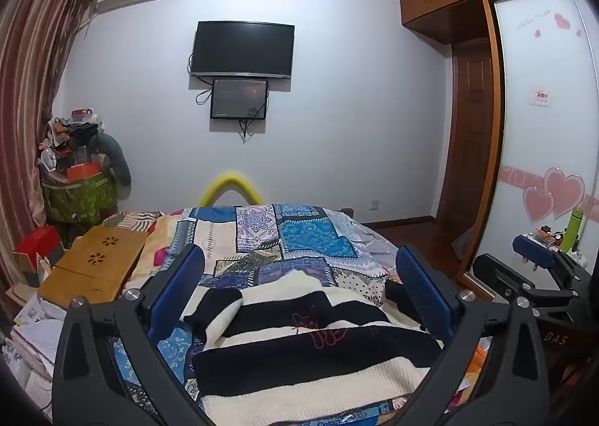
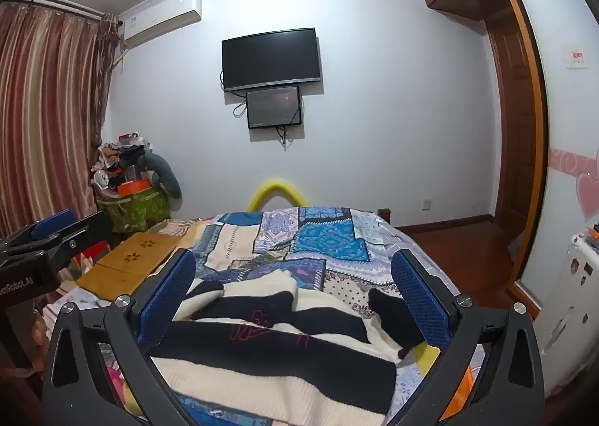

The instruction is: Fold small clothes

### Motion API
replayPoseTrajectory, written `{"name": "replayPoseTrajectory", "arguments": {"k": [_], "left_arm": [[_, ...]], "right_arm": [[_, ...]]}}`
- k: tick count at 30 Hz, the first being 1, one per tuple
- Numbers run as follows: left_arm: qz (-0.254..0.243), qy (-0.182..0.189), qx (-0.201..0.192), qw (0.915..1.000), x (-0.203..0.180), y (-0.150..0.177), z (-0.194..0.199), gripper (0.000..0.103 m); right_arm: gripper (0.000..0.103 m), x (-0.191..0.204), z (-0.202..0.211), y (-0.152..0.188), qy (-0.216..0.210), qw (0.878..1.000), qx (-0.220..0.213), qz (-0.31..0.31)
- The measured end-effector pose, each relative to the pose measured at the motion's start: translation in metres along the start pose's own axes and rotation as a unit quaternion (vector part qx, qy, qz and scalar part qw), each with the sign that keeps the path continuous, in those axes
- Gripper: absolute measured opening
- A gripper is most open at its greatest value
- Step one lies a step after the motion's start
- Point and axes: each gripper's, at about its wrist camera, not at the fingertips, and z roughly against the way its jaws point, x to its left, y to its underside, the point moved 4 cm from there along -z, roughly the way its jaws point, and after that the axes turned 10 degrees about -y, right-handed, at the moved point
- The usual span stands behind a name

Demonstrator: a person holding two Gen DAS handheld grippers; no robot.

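Striped sweater [image 1: 299, 343]: laid on the patchwork bedspread [image 1: 310, 239], directly below and ahead of both claws, stripes running crosswise. Left gripper [image 1: 299, 291] and right gripper [image 2: 295, 295]: jaws held wide apart, nothing clamped, judged equally near.

Side-by-side wrist views, low over bed [image 1: 299, 239], facing television [image 1: 242, 48]

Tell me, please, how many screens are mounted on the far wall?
2: a large dark television high on the wall, and a smaller screen directly below it.
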Motion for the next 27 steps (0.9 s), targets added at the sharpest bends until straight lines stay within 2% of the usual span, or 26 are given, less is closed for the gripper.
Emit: {"name": "replayPoseTrajectory", "arguments": {"k": [11, 27], "left_arm": [[0.008, -0.002, 0.007, 0.9999, -0.002, 0.002, -0.012, 0.103], [0.004, 0.001, -0.003, 1.0, -0.001, 0.005, -0.007, 0.103]], "right_arm": [[0.103, 0.0, -0.002, 0.0, 0.002, 1.0, 0.002, 0.003], [0.103, 0.0, -0.005, 0.0, 0.003, 1.0, 0.002, 0.007]]}}
